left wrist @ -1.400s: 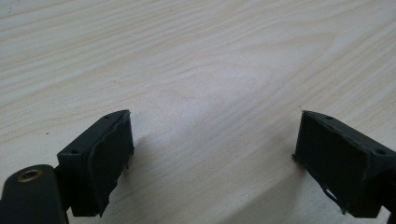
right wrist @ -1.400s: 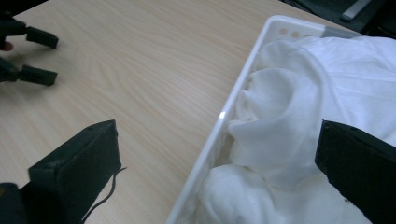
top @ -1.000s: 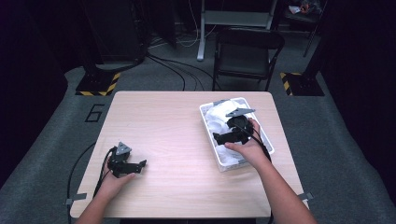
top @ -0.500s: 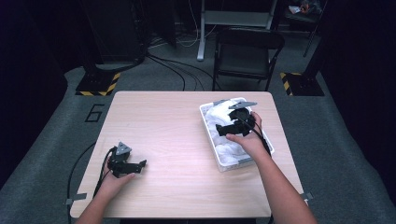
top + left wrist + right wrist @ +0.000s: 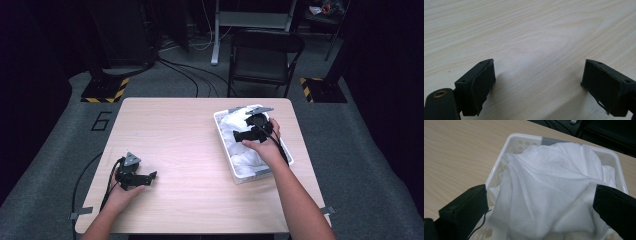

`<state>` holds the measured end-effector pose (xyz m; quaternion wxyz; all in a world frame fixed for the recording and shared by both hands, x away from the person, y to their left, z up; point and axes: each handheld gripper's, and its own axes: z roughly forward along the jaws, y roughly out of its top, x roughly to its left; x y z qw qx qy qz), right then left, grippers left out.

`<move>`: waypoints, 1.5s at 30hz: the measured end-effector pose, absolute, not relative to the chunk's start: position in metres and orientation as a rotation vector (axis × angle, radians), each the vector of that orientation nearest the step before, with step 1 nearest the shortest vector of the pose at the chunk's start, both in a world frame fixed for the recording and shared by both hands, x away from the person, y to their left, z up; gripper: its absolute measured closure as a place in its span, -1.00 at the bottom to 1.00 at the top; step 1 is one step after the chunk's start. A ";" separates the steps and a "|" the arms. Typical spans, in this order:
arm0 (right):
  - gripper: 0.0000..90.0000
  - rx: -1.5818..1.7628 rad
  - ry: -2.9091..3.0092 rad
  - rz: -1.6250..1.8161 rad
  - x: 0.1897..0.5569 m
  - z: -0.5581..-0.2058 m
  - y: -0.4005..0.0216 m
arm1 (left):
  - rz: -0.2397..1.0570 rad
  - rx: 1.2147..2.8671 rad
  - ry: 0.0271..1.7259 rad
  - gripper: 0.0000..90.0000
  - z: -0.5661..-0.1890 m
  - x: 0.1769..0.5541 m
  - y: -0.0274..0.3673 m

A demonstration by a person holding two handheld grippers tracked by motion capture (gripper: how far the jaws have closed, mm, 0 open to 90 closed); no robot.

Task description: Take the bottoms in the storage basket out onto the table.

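A white plastic basket [image 5: 287,159] stands on the right side of the table, heaped with crumpled white cloth [image 5: 245,157]. My right gripper [image 5: 246,135] hovers over the basket's far half, open, its jaws wide on either side of the cloth mound [image 5: 546,192] and nothing pinched between them. The basket's perforated rim [image 5: 524,138] lies ahead of that gripper. My left gripper [image 5: 150,176] rests near the table's front left, open, with bare wood [image 5: 536,50] between its fingers.
The light wooden table [image 5: 175,135] has free surface across its middle and left. A black folding chair [image 5: 262,55] stands behind the far edge. Cables trail from the left gripper off the table's front left corner.
My right gripper has moved up the basket toward its far end and now sits lower over the cloth. The left gripper has stayed where it was.
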<state>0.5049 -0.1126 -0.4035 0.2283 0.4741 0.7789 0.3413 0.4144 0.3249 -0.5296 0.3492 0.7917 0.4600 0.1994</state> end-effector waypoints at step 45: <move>-1.00 1.511 2.264 0.782 0.527 -0.464 -0.137 | 0.518 2.051 1.192 -0.76 -0.530 0.414 0.325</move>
